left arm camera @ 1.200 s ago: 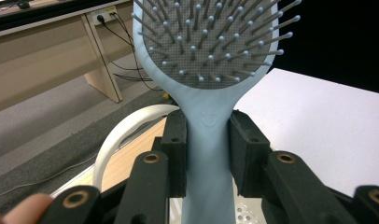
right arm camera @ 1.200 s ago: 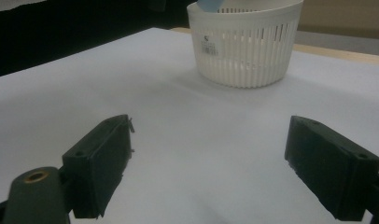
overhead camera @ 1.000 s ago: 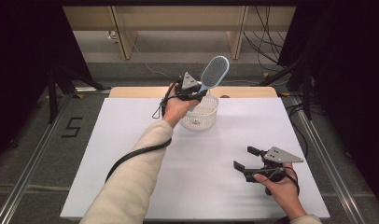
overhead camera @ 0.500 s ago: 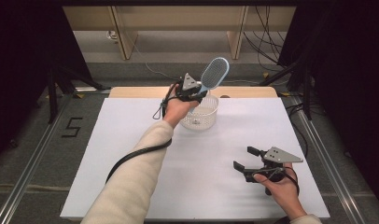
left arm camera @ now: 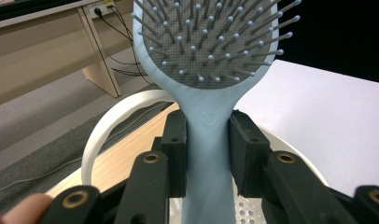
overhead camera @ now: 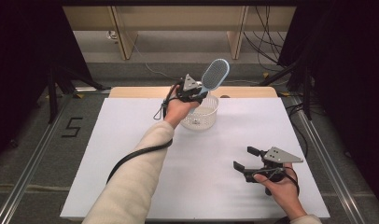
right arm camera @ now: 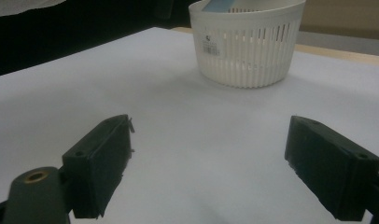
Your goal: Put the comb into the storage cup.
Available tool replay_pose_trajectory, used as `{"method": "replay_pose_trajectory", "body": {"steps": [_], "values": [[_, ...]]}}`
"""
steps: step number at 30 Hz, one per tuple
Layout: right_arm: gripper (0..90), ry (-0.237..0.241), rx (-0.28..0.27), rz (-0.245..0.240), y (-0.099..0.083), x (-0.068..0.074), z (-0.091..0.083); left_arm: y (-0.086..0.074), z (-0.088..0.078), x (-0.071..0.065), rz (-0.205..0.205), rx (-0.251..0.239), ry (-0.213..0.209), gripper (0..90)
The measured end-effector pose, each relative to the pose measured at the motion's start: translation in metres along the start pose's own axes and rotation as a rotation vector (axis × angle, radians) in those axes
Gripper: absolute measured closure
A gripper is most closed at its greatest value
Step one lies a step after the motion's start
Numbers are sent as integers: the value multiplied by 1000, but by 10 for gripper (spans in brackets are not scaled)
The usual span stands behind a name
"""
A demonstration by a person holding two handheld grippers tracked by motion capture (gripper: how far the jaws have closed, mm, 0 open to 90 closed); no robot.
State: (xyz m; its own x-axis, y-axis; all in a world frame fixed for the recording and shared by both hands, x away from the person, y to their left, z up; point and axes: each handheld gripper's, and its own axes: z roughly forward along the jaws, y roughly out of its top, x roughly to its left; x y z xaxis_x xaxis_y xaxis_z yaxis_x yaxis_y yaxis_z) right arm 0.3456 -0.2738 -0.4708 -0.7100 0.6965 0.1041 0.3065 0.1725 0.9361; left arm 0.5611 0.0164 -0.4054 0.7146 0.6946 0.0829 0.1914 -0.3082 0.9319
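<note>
A pale blue hairbrush (overhead camera: 214, 74) (left arm camera: 208, 79) is held above the white slotted basket (overhead camera: 201, 116) at the table's far middle. My left gripper (overhead camera: 197, 95) (left arm camera: 208, 149) is shut on the brush's handle, bristle head up and tilted away to the right. In the left gripper view both pads press the handle's sides, and the basket's rim (left arm camera: 108, 126) curves below. My right gripper (overhead camera: 241, 158) (right arm camera: 208, 168) rests near the front right of the table, open, with nothing between its jaws. The basket (right arm camera: 248, 44) stands ahead of it in the right gripper view.
A white sheet (overhead camera: 131, 135) covers the table, with a wooden strip (overhead camera: 131, 92) along the far edge. Beyond it stand wooden desk legs (overhead camera: 124, 39) and cables (overhead camera: 267, 28) on the floor. Metal rails (overhead camera: 33, 154) run along both sides.
</note>
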Motion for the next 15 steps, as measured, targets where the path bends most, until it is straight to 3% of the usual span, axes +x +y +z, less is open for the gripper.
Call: {"method": "replay_pose_trajectory", "body": {"steps": [15], "values": [[155, -3, 0, -1, 0, 0, 0, -6, 4, -1, 1, 19, -4, 695]]}}
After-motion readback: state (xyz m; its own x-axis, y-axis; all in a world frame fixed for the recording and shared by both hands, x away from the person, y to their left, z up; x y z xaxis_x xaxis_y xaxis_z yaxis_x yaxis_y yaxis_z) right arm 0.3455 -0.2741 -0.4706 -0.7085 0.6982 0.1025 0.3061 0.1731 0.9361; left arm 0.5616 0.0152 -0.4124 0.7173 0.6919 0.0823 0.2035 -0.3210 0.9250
